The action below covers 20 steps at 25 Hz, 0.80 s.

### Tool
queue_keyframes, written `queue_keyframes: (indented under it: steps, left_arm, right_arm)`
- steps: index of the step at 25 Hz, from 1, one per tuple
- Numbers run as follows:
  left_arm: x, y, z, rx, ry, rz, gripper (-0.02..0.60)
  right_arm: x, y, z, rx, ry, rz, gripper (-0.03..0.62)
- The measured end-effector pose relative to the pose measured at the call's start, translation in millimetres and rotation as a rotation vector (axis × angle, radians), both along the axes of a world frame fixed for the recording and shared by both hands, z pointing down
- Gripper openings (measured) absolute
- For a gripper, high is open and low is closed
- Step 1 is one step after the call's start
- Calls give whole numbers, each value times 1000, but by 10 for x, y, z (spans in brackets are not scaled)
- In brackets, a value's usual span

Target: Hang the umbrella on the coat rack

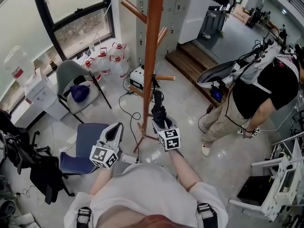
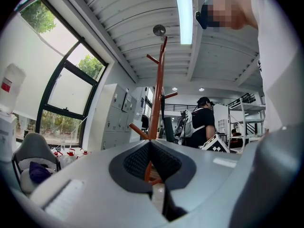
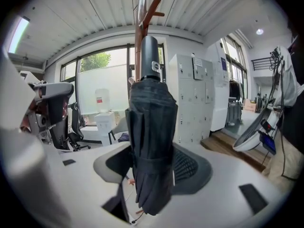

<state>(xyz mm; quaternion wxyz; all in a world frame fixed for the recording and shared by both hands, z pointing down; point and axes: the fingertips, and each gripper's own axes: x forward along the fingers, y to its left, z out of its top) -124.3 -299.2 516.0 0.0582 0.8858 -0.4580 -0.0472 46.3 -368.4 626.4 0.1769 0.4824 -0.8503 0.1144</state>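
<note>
Black umbrella (image 3: 151, 127) clamped in your right gripper (image 1: 160, 121), just beside the coat rack (image 1: 152, 56) pole, not yet hung; left gripper (image 1: 113, 133) jaws together, empty

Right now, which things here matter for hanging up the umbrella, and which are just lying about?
For the job: umbrella, coat rack, right gripper holding the umbrella.
Just lying about: grey chair, blue chair, water jugs.

Pale glossy floor (image 1: 190, 103) under me; coat rack (image 1: 153, 46) stands on it straight ahead. Grey chair (image 1: 71, 74) and water jugs (image 1: 110, 56) far left, blue chair (image 1: 83, 146) near left.
</note>
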Motion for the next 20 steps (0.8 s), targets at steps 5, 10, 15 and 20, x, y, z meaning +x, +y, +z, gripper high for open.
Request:
queue_keyframes:
  steps: [5, 10, 15, 20]
  left_arm:
    - [0, 3, 4, -2, -4, -1, 9]
    - [10, 11, 7, -3, -5, 0, 9]
    - [1, 43, 12, -1, -5, -5, 9]
    - [-27, 60, 10, -6, 8, -10, 9]
  right_arm:
    - [-25, -4, 41, 4, -12, 9, 242]
    - [-80, -21, 67, 7, -12, -2, 242]
    - [-89, -15, 70, 10, -13, -1, 242]
    - [-79, -12, 73, 6, -6, 7, 242]
